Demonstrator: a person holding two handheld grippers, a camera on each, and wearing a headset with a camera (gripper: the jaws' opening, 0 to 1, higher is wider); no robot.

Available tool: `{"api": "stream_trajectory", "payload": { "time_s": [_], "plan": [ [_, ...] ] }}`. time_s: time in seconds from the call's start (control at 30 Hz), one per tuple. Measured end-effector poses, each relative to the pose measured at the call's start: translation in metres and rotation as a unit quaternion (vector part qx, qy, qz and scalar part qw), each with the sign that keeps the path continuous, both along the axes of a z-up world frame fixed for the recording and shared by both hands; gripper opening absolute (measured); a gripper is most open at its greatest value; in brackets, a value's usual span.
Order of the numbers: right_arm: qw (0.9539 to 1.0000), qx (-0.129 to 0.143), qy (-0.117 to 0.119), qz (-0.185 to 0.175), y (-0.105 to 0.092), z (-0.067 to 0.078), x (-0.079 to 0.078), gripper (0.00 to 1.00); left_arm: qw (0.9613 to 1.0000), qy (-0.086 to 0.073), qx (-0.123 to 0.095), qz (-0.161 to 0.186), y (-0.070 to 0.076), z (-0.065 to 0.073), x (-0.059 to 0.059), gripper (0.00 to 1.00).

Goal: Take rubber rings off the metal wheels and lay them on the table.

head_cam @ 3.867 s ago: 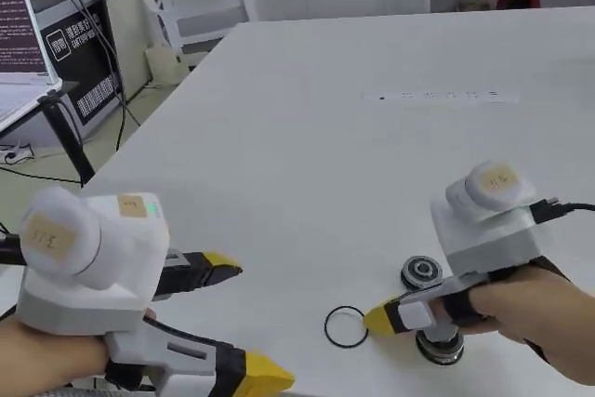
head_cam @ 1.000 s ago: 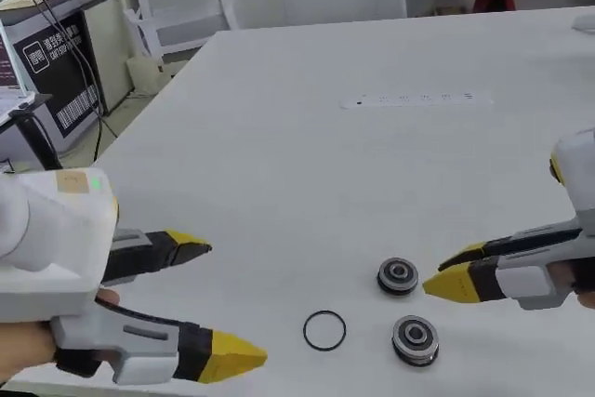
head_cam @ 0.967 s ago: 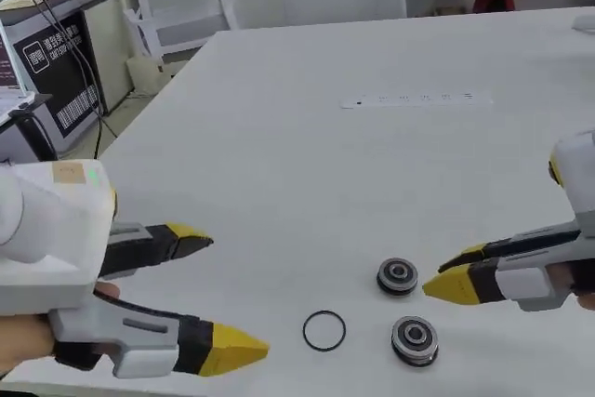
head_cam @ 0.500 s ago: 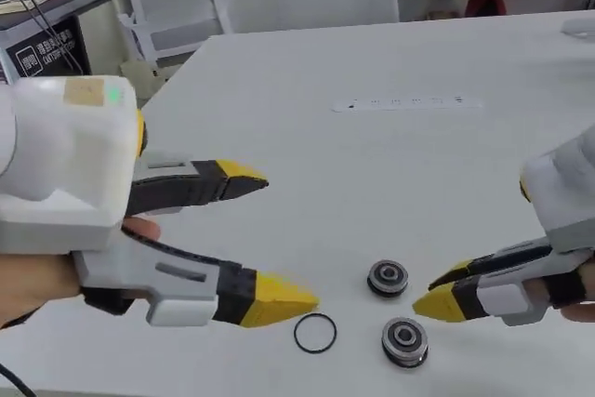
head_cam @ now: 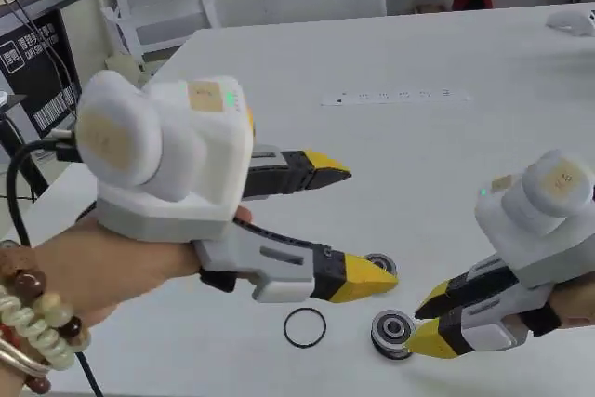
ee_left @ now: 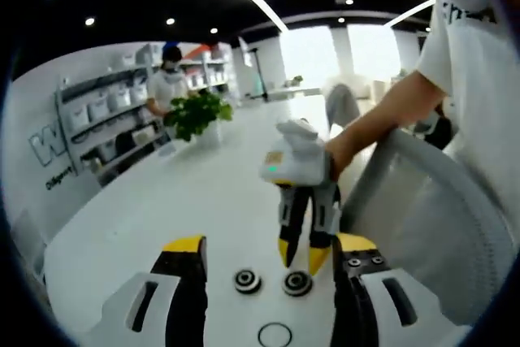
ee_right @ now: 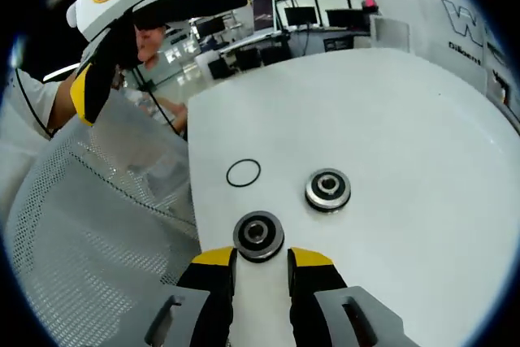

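White table (head_cam: pixel 418 137), bare and flat, serves as the work surface. Left gripper (head_cam: pixel 367 225): we hold it above the parts, jaws spread wide, nothing between them. Right gripper (head_cam: pixel 426 321): low at the table's near edge, jaws drawn to a narrow gap and empty, tips just beside the near wheel (ee_right: pixel 258 235). Far wheel (ee_right: pixel 328 188): near the first but apart from it. Both wheels lie flat, axles pointing straight up; being round, they have no long axis across the table. Each shows a dark outer band, which we take for a rubber ring still seated. Loose ring (head_cam: pixel 305 327): flat on the table, just beside the near wheel, touching nothing. Step in hand, as we judge it: stripping the near wheel. The next move calls for steadying that wheel with one gripper while the other pinches the band and peels it over the rim.
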State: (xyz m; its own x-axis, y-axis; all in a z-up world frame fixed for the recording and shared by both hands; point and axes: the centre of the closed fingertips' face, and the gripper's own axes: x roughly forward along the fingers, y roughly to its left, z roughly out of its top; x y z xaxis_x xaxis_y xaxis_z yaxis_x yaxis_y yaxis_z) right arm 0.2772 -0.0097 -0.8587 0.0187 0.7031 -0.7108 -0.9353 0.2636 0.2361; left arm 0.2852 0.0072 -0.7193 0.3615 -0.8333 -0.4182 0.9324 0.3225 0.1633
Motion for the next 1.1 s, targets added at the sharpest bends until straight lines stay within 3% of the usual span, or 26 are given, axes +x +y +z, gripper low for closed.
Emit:
{"api": "stream_trajectory", "payload": {
  "time_s": [0.1,0.23,0.37,0.43,0.63,0.73,0.77,0.8,0.83,0.87,0.97,1.1],
  "plan": [
    [0.9999,0.0,-0.014,0.009,0.0,-0.001,0.002,0.24,0.9999,0.008,-0.009,-0.009,-0.011,-0.009,0.002,0.61],
    [0.9999,-0.004,-0.008,0.012,-0.001,-0.005,0.0,0.24,0.9991,0.042,-0.004,-0.01,-0.021,-0.031,0.006,0.56],
    [0.9997,-0.014,-0.008,0.018,-0.003,-0.01,-0.001,0.23,0.9974,0.069,-0.004,0.024,-0.021,-0.049,0.017,0.66],
    [0.9997,-0.012,-0.01,0.018,-0.003,-0.01,0.0,0.23,0.9967,0.079,-0.002,0.017,-0.022,-0.055,0.016,0.64],
    [0.9996,-0.007,-0.013,0.022,-0.001,-0.01,0.001,0.22,0.9974,0.063,0.036,-0.005,-0.021,-0.08,0.009,0.56],
    [0.9994,-0.006,-0.015,0.03,0.001,-0.01,-0.001,0.21,0.9968,0.063,0.048,-0.002,-0.019,-0.094,0.006,0.46],
    [0.9993,-0.006,-0.016,0.032,0.001,-0.01,-0.001,0.2,0.9947,0.068,0.075,-0.018,-0.017,-0.104,0.0,0.43],
    [0.9993,-0.005,-0.016,0.033,0.002,-0.01,-0.001,0.2,0.9939,0.067,0.084,-0.025,-0.017,-0.106,-0.002,0.42],
    [0.9992,-0.006,-0.017,0.035,0.002,-0.011,-0.002,0.2,0.993,0.048,0.1,-0.04,-0.018,-0.11,-0.003,0.42],
    [0.9991,-0.008,-0.018,0.037,0.002,-0.011,-0.002,0.2,0.9928,0.04,0.105,-0.043,-0.019,-0.112,-0.003,0.42],
    [0.9991,-0.008,-0.02,0.038,0.001,-0.011,-0.002,0.19,0.9911,0.06,0.11,-0.045,-0.019,-0.121,-0.008,0.4],
    [0.999,-0.008,-0.021,0.039,0.001,-0.011,-0.002,0.18,0.9911,0.069,0.105,-0.043,-0.019,-0.123,-0.009,0.37]
  ]
}}
